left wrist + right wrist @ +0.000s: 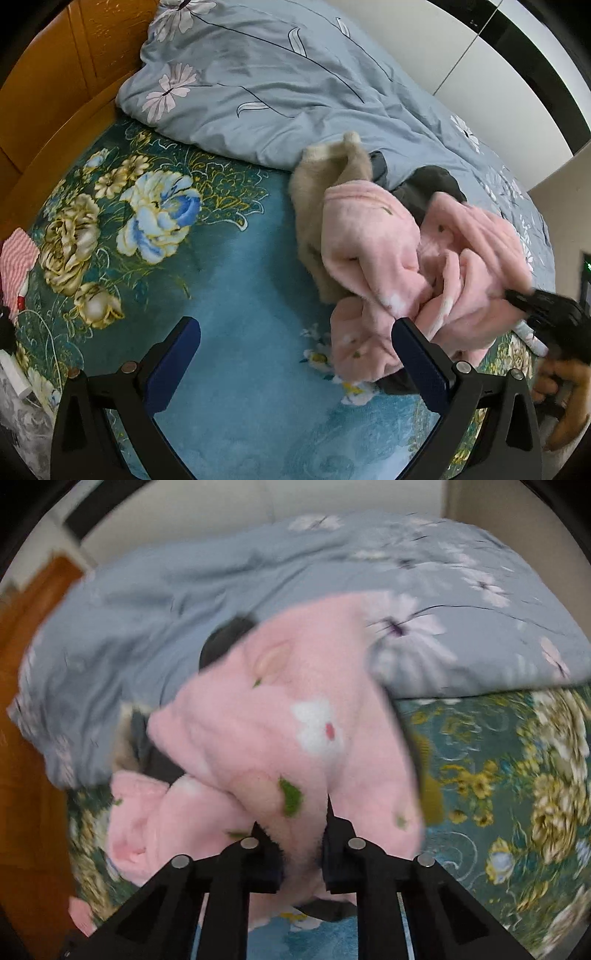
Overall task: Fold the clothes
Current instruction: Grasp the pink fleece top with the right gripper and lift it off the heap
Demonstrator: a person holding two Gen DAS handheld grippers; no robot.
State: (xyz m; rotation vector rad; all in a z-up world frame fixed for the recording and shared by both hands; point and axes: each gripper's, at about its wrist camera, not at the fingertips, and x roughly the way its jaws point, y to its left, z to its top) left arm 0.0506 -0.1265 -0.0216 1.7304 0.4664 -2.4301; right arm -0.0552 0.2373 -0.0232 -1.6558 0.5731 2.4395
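Left wrist view. My left gripper [295,350] hangs with its blue-padded fingers [173,365] spread wide and nothing between them, above a bare stretch of the teal floral bedspread [155,229]. The pink fleece garment [417,273], printed with small flowers, lies crumpled toward the right edge of the bed, its far side against the grey-blue duvet [266,88] bunched along the headboard side. A beige garment [325,173] and a dark garment [432,184] lie partly under it. My right gripper [532,302] reaches into the pink fleece from the right edge of the bed.

Right wrist view. My right gripper [301,845] has its fingers drawn narrow, pinching a fold of the pink fleece garment [295,720], which bulges up between and around them. The picture is blurred, so how deep the bite goes I cannot tell.

Handling. I judge the fleece light, thick and limp: it will drape and bunch rather than keep a crease, yet its plush pile should not slip from the pads. I would take hold at a hem or a corner, with the free left gripper on a second edge, to spread it flat on the open bedspread.
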